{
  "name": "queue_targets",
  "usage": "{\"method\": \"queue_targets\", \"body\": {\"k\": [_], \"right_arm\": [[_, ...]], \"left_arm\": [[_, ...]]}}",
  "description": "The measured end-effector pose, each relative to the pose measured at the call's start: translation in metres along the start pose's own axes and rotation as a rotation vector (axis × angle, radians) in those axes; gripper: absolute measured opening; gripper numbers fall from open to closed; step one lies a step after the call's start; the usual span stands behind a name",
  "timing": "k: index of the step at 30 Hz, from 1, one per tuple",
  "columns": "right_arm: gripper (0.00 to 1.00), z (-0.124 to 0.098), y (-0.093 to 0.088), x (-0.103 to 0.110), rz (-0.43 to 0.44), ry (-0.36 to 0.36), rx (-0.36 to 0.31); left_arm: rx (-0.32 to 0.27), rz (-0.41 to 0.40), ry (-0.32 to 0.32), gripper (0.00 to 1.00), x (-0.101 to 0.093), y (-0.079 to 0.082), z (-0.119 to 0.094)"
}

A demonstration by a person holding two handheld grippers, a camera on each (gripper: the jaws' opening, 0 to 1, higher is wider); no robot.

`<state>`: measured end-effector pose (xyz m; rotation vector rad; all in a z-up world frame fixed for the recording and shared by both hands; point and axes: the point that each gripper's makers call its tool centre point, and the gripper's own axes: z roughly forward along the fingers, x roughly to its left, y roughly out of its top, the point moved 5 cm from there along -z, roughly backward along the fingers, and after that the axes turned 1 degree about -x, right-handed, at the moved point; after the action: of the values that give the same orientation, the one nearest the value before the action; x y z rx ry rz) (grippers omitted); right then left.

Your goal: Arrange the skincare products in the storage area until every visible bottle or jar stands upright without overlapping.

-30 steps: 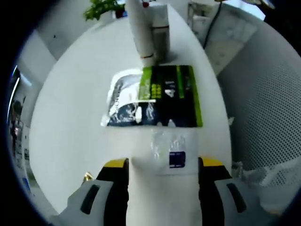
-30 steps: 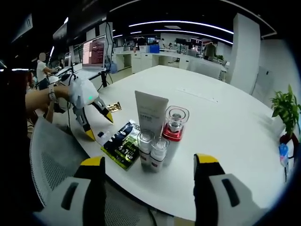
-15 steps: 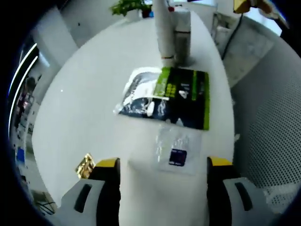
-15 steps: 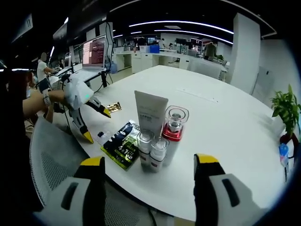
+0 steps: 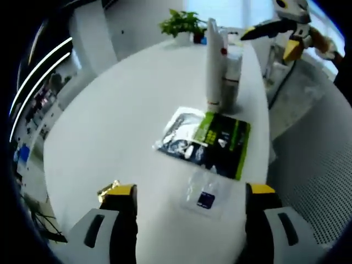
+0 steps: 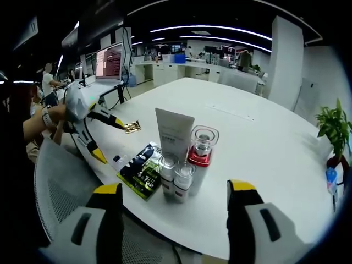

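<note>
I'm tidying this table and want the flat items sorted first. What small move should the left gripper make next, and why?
Probably lower the open left gripper onto the small clear sachet with the dark blue label. It lies flat between the jaws, nearer than the green and black packet, while the white tube and red-based clear jar already stand upright.

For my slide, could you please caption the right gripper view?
Open right gripper faces upright white tube, red-collared bottle and two small bottles beside flat sachets.

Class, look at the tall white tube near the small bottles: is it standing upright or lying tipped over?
Upright. The white tube stands on end on the table, rising above the small bottles beside it.
</note>
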<state>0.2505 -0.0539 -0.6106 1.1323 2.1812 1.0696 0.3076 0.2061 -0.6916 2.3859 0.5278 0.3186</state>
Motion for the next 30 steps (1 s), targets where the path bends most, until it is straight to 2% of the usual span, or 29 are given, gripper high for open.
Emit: {"method": "queue_targets", "body": {"k": [3, 11, 13, 17, 22, 25, 30], "right_arm": [[0.79, 0.0, 0.001, 0.0, -0.004, 0.0, -0.002], [0.81, 0.001, 0.003, 0.001, -0.006, 0.003, -0.003], [0.81, 0.001, 0.003, 0.002, -0.009, 0.003, -0.004], [0.82, 0.001, 0.003, 0.001, -0.002, 0.0, -0.008], [0.85, 0.001, 0.003, 0.0, 0.0, -0.005, -0.008], [0.86, 0.001, 0.003, 0.0, 0.014, -0.008, -0.016], [0.87, 0.001, 0.002, 0.0, 0.014, -0.008, -0.017]], "left_arm": [[-0.051, -0.031, 0.009, 0.79, -0.001, 0.007, -0.005], [-0.114, -0.081, 0.057, 0.82, -0.003, 0.017, -0.017], [-0.116, -0.124, 0.063, 0.83, -0.004, 0.017, -0.021], [-0.117, -0.122, 0.098, 0.84, -0.004, 0.017, -0.03], [-0.157, -0.163, 0.14, 0.88, -0.005, 0.022, -0.041], [-0.16, -0.265, 0.191, 0.91, -0.003, 0.02, -0.048], [-0.2, -0.293, 0.231, 0.93, 0.002, 0.021, -0.058]]}}
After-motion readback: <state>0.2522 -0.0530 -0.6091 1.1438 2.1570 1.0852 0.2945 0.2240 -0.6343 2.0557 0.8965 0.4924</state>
